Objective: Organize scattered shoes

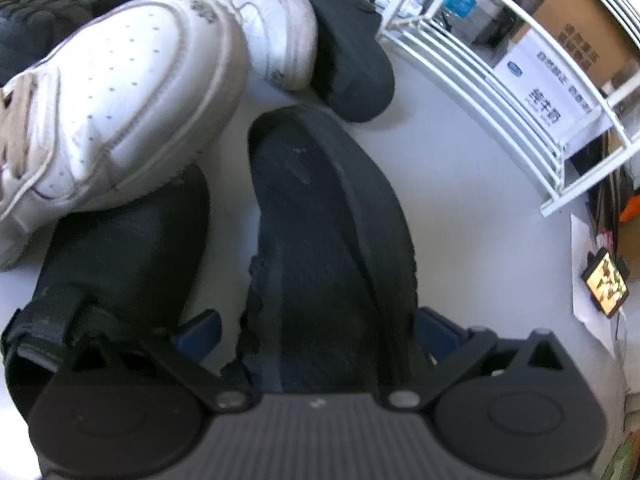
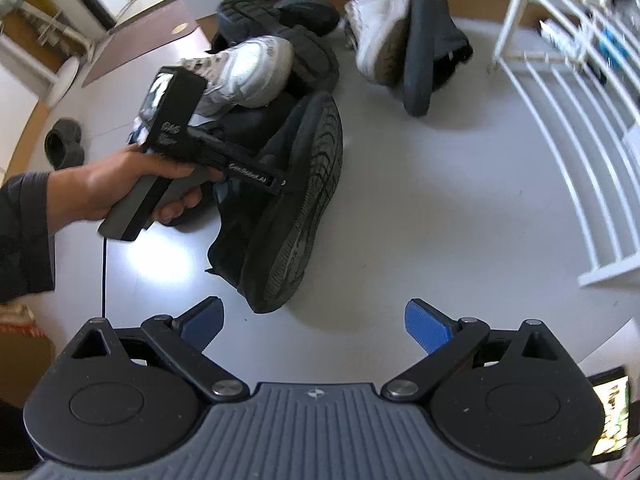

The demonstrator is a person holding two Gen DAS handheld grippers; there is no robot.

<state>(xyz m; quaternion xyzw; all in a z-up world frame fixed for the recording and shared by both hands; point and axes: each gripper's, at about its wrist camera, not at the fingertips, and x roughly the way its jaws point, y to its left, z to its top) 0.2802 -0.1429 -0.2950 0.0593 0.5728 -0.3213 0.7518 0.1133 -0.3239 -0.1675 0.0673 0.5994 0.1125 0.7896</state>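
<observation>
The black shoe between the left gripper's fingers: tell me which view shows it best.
The right wrist view: the black shoe shows whole, on its side, tread out, the left gripper over it. The left wrist view crops it: only the upper and sole edge between the fingers, its near end hidden.

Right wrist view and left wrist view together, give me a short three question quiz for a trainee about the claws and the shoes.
1. True or false: the right claw is shut on a shoe.
2. Which shoe lies between the fingers of the left claw? A, a brown leather boot. B, a black mesh sneaker. C, a red sandal.
3. Fill in: in the right wrist view the black mesh sneaker is tipped on its side, so that its ribbed ___ faces the camera.

Key: 1, false, it is open with nothing between its fingers. 2, B. 3, sole.
</observation>
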